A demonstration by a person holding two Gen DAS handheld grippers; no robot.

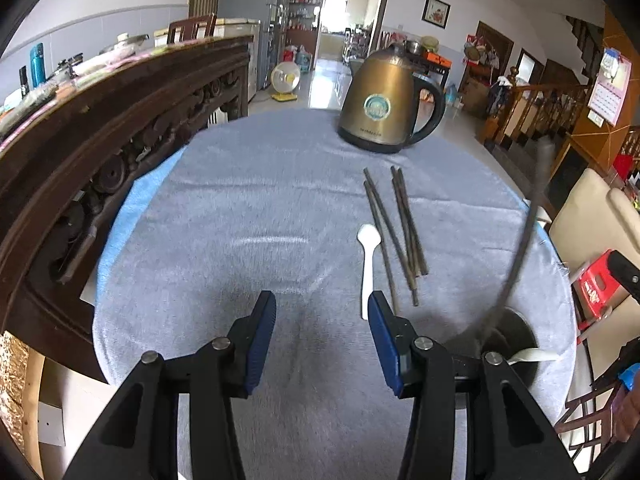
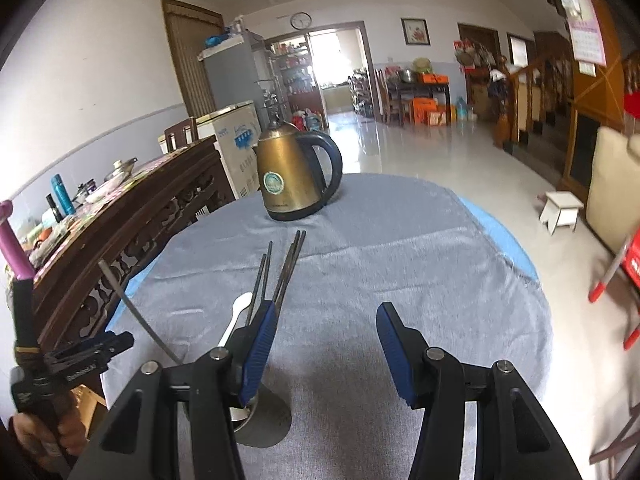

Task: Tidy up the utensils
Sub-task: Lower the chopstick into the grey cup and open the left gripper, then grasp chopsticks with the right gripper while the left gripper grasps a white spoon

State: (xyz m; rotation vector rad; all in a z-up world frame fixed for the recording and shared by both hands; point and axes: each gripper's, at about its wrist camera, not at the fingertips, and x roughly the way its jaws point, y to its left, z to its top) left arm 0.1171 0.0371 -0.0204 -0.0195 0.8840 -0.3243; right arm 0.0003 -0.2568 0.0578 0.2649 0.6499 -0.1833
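Note:
Several dark chopsticks [image 1: 400, 232] lie on the grey cloth with a white spoon [image 1: 367, 256] beside them on the left; both show in the right wrist view, chopsticks [image 2: 286, 270] and spoon [image 2: 238, 314]. A metal holder cup [image 1: 516, 340] stands at the near right with a chopstick [image 1: 520, 248] leaning out of it and a white spoon handle [image 1: 534, 355]. The holder [image 2: 262, 420] is below my right gripper's left finger. My left gripper [image 1: 322, 312] is open and empty, just short of the spoon. My right gripper [image 2: 326, 322] is open and empty above the cloth.
A brass electric kettle [image 1: 384, 108] stands at the far side of the round table [image 1: 224, 208]. A carved dark wooden sideboard [image 1: 100, 132] runs along the left. A beige chair [image 1: 592, 224] and red stool [image 1: 600, 284] stand to the right.

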